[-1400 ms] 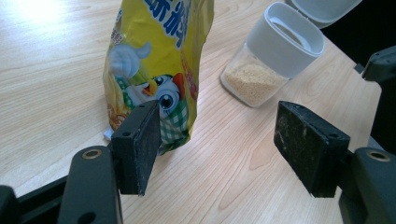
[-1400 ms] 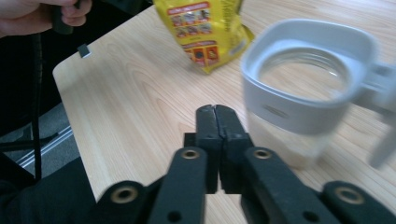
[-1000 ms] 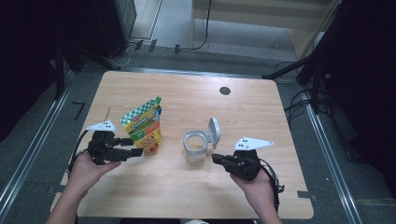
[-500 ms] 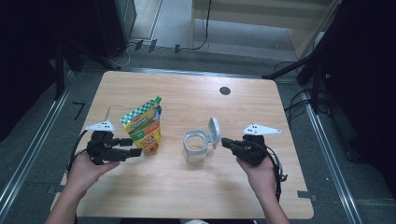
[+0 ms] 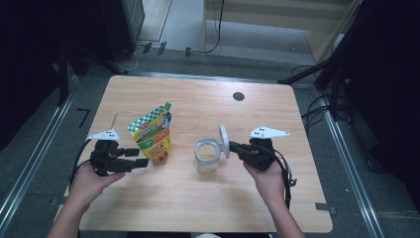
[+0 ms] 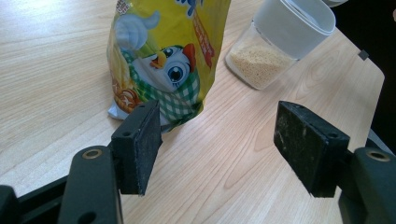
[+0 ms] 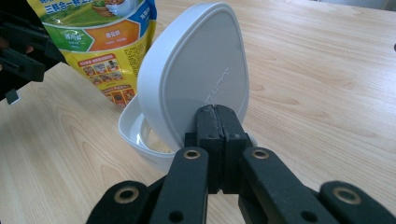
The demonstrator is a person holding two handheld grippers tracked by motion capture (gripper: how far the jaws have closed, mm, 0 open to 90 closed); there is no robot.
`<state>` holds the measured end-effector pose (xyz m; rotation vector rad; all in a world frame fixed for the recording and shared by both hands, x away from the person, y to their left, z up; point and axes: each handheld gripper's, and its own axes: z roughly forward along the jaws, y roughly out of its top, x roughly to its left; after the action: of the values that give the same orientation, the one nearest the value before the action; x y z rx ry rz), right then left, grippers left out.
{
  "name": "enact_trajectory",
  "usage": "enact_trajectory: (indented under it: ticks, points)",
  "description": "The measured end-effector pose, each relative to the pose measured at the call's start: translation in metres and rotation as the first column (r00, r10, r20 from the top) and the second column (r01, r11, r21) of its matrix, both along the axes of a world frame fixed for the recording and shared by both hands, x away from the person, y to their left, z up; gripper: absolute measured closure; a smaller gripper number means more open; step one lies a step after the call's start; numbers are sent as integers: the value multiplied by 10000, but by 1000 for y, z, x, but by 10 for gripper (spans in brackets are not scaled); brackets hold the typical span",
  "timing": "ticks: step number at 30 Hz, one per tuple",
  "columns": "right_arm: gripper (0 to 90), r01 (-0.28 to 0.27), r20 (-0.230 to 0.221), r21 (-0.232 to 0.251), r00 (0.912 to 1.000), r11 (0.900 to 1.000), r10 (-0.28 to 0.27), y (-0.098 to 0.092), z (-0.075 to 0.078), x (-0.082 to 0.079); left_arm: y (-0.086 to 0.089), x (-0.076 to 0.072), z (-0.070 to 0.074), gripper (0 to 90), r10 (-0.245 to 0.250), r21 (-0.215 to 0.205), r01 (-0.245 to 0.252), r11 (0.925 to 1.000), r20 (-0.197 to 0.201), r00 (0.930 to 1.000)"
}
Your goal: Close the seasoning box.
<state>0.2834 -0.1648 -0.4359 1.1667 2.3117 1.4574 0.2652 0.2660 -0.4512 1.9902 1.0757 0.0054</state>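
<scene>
Wooden desk (image 5: 198, 208) carries, near its middle, an upright container (image 5: 206, 154) whose grains show in the left gripper view, its raised lid (image 7: 196, 70) facing the right gripper (image 7: 217, 116) with jaws pressed together, while the left gripper (image 6: 224, 144) stands spread before the upright pouch (image 6: 163, 56).

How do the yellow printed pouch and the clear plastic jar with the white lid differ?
The yellow printed pouch is soft, opaque and covered in cartoon artwork; the clear plastic jar is rigid and plain, showing pale grains inside. The pouch stands taller than the jar. The pouch's green top looks sealed, while the jar's white hinged lid is flipped up. Both stand upright on the wooden table, close together.
</scene>
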Motion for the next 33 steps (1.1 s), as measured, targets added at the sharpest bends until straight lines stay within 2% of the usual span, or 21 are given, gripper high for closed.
enact_trajectory:
  ticks: [15,19,25,26,30,33]
  points:
    - [900,-368,13,-61,9993,9993,368,12,1,-5,1,2,-3,328,70,17,-70,10000,-20,10000]
    - [794,-523,109,5,9986,9986,523,7,-1,-7,2,2,-3,327,89,-11,-89,10000,-6,10000]
    - [691,-391,90,142,9992,9991,390,-4,-4,-9,3,2,-3,327,116,-2,-116,9999,17,9999]
    - [644,-281,156,195,9995,9994,278,-9,-4,-10,2,2,-3,328,125,9,-125,9999,43,9999]
    - [558,-304,264,322,9992,9990,295,-18,-6,-10,2,2,-3,327,142,48,-142,9999,51,9999]
    - [470,-266,373,161,9990,9995,259,-23,-10,-11,1,2,-3,327,142,66,-143,9999,63,9999]
